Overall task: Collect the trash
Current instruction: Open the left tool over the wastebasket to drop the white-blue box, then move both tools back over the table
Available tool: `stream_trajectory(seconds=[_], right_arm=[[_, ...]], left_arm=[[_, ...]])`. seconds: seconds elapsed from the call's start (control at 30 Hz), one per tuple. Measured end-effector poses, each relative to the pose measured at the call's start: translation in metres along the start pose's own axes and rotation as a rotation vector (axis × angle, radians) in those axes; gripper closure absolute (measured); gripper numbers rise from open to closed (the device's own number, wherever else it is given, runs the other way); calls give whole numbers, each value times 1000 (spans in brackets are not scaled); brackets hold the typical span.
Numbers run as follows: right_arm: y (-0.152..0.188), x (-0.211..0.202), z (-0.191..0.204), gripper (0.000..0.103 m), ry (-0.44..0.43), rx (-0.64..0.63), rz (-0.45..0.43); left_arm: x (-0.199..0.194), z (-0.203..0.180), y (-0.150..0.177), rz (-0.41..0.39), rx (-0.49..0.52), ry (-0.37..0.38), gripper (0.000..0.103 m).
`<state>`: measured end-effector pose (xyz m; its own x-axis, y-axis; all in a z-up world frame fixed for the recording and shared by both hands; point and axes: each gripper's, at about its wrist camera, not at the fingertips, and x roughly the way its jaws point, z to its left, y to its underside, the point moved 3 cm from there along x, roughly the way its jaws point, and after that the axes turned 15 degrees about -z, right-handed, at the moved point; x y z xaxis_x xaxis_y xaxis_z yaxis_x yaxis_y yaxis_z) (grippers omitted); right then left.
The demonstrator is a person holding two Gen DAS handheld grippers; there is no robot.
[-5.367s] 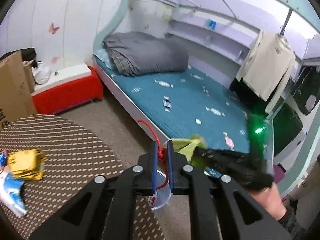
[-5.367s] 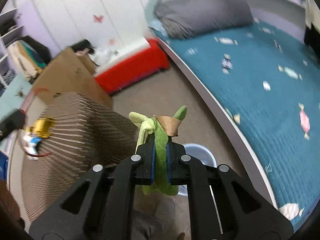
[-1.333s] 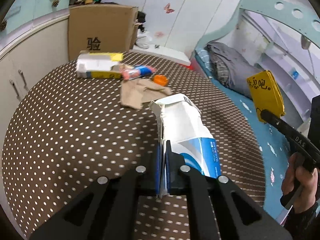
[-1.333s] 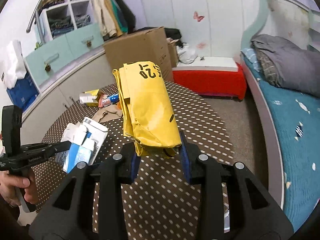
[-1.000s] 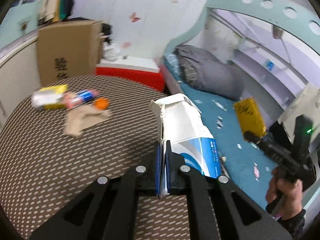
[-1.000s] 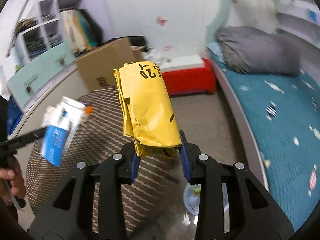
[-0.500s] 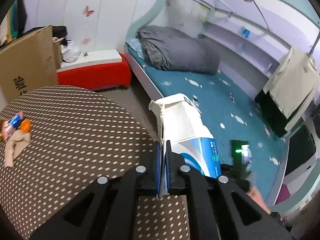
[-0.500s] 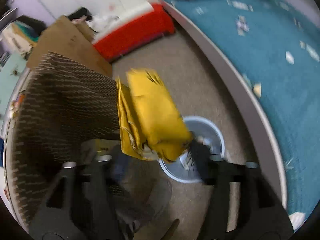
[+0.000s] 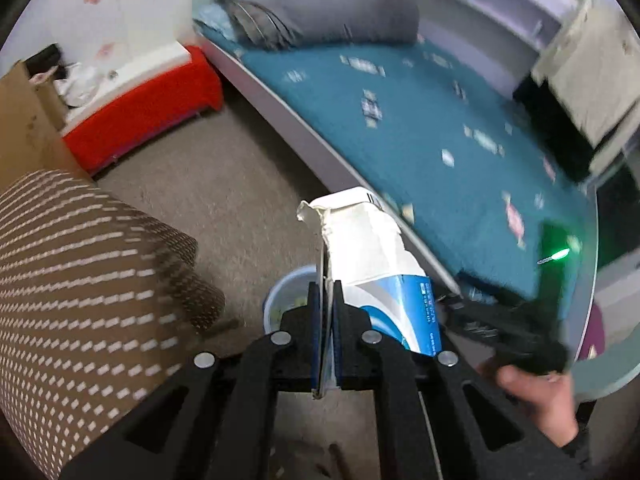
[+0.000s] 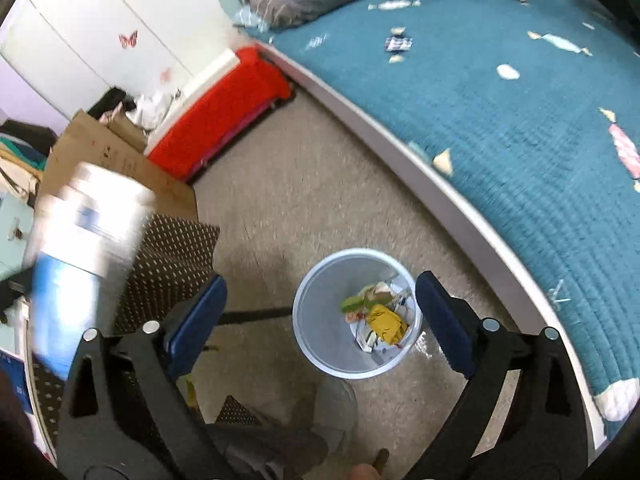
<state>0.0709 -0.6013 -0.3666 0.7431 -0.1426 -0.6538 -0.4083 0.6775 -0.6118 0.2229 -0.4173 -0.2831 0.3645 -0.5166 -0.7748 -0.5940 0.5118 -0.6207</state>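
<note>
Blue-padded jaws of the left gripper (image 9: 327,312) pinch the flattened bottom edge of a white-and-blue paper carton (image 9: 372,264), whose long axis runs forward along the fingers, its torn, crumpled open top pointing away, over the floor. The right gripper (image 10: 320,320) has its jaws opening wide, nothing between them, framing a round pale-blue plastic wastebasket (image 10: 320,344) on the grey carpet below. Inside the basket lies a crumpled yellow packet (image 10: 384,320) among green and white scraps. Beyond, a dotted brown tablecloth (image 9: 80,264), a red bench (image 10: 216,116) and a teal quilted bed (image 10: 520,92).
</note>
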Motion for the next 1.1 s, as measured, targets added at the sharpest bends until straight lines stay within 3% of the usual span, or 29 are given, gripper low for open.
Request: stream_trajectory(seconds=[0.1,0.13,0.17,0.2,0.27,0.37,0.63,1.1], right_arm=[[-7,-14,1,7,-15,-4,-29],[-8,-17,2,7,-18,-7,-35],[-9,-21,3,6,-21,-9,-39],[-10,-22,3,6,-21,-9,-42],[-9,-25,4,6,-17,-6,-44],[-8,-27,9,6,2,-15,-48],[-12,-46,40,6,2,-65,-89],[-26,-108,162,6,-109,-228,-186]], left_arm=[[23,-12,-3,78,65,21,89],[30,-14,-3,104,94,10,63],[38,-15,-4,134,117,-11,23],[40,-14,-5,139,132,-41,16],[37,-14,-8,113,149,-51,15],[23,-11,-8,89,95,-8,14],[-24,-8,-7,-55,67,-50,11],[-137,46,5,-267,-2,-143,11]])
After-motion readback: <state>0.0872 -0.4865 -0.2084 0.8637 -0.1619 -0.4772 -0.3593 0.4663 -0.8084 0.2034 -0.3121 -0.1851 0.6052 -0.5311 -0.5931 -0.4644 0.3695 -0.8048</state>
